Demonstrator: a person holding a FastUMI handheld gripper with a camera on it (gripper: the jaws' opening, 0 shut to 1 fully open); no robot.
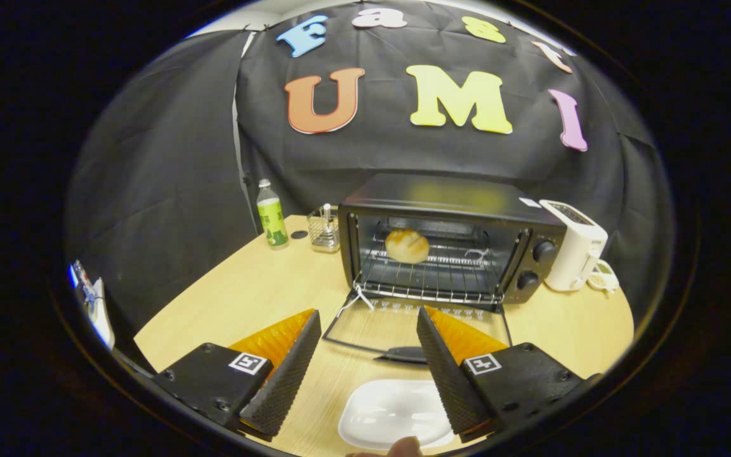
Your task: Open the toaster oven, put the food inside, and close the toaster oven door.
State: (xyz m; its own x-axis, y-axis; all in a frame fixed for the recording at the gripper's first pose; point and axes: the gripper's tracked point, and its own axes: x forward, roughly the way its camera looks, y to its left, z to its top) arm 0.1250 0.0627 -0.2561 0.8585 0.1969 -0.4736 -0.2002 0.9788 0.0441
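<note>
Hand-held gripper [368, 355], lower centre, fingers wide apart, holding nothing, above empty white plate [397, 412]. Bun [407, 245] sits on rack inside toaster oven [448, 241], mid-frame. Door [416, 330] down flat on surface [245, 298]. Step left, I judge: closing — get under handle [407, 354], lift up.

Wooden table [238, 298] carries toaster oven [448, 235], white toaster [575, 244], bottle [271, 222], wire caddy [324, 230], white plate [391, 412].

Gripper [368, 330] fingers spread wide, nothing between them but bare table [232, 298] and the white plate [391, 412] below. Straight ahead, dropped glass door [416, 330] lies flat, handle nearest. Toaster oven [448, 241] mouth open; bun [407, 245] sits on the rack deep inside. Bottle [271, 222], wire holder [325, 230] left; white toaster [576, 244] right.
</note>
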